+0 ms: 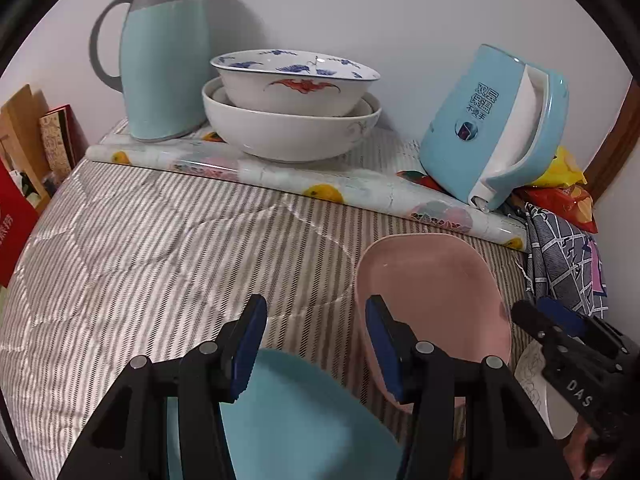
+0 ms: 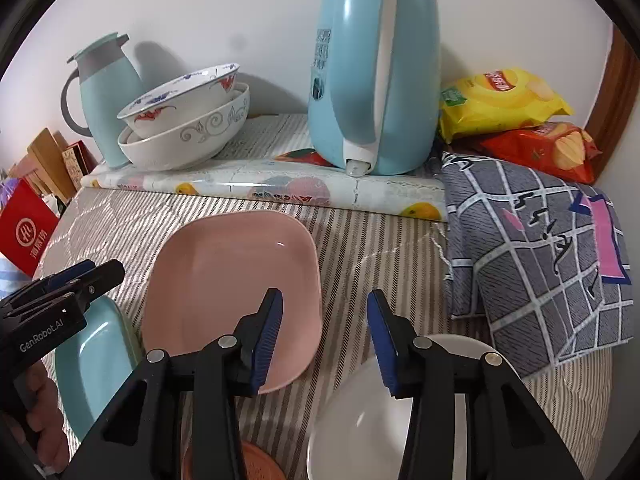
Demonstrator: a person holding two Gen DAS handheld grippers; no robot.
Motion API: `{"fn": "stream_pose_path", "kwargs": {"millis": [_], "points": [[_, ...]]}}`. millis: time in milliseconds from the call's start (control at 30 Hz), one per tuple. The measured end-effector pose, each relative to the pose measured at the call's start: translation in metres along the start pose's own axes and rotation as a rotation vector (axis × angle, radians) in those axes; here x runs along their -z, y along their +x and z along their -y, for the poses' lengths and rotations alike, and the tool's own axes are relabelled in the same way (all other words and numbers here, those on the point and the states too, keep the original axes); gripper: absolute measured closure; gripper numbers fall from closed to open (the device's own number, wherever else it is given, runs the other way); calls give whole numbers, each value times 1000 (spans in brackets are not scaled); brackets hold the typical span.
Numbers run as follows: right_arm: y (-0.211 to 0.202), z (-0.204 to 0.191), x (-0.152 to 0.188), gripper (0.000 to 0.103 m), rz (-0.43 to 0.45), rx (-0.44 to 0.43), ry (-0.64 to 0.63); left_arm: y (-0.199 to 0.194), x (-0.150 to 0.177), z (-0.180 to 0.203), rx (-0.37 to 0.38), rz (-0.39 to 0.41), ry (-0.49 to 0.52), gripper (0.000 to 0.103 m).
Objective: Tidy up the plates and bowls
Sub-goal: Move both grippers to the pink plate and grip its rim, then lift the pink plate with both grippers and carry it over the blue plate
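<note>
A pink square plate [image 1: 436,300] [image 2: 236,280] lies on the striped cloth. A teal plate [image 1: 304,416] [image 2: 96,356] lies to its left, under my left gripper [image 1: 316,344], which is open and empty above it. A white bowl [image 2: 360,424] [image 1: 548,392] sits to the right, under my right gripper [image 2: 324,340], which is open and empty. A small orange dish [image 2: 256,464] lies at the near edge. At the back, a blue-patterned bowl [image 1: 296,80] [image 2: 180,96] sits nested in a larger white bowl [image 1: 292,128] [image 2: 188,140].
A teal thermos jug [image 1: 164,60] stands back left and a blue kettle [image 2: 372,80] back right on a floral mat [image 2: 280,184]. Snack bags [image 2: 504,100] and a grey checked cloth [image 2: 540,248] lie right. Red box [image 2: 24,232] at left.
</note>
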State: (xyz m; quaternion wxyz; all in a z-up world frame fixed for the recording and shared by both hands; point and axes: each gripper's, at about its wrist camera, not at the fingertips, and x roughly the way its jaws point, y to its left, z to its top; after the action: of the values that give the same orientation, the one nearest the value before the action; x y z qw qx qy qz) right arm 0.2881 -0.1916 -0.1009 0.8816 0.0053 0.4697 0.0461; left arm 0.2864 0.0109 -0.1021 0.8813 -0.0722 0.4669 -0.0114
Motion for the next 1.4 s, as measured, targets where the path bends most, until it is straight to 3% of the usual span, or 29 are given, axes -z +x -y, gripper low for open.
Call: {"fn": "stream_pose_path", "kwargs": {"millis": [167,400,800,933,1400], "points": [[14,-2,-2,69,-22,9,-15,13,-1,8,27,-26,20,54],[29,-5,-4,71,-49,6,-18,27,-5,18,26,-45,46,54],[44,-14,-7,89,-87,39,-59,50,-5,28,63,-93,59,86],[45,-16,-6,97,-82,55,-61,52,-4,30,31,-72,72,95],[12,-14,-12,99,6,47,-24,17,-15,21,71,-17,47,96]]}}
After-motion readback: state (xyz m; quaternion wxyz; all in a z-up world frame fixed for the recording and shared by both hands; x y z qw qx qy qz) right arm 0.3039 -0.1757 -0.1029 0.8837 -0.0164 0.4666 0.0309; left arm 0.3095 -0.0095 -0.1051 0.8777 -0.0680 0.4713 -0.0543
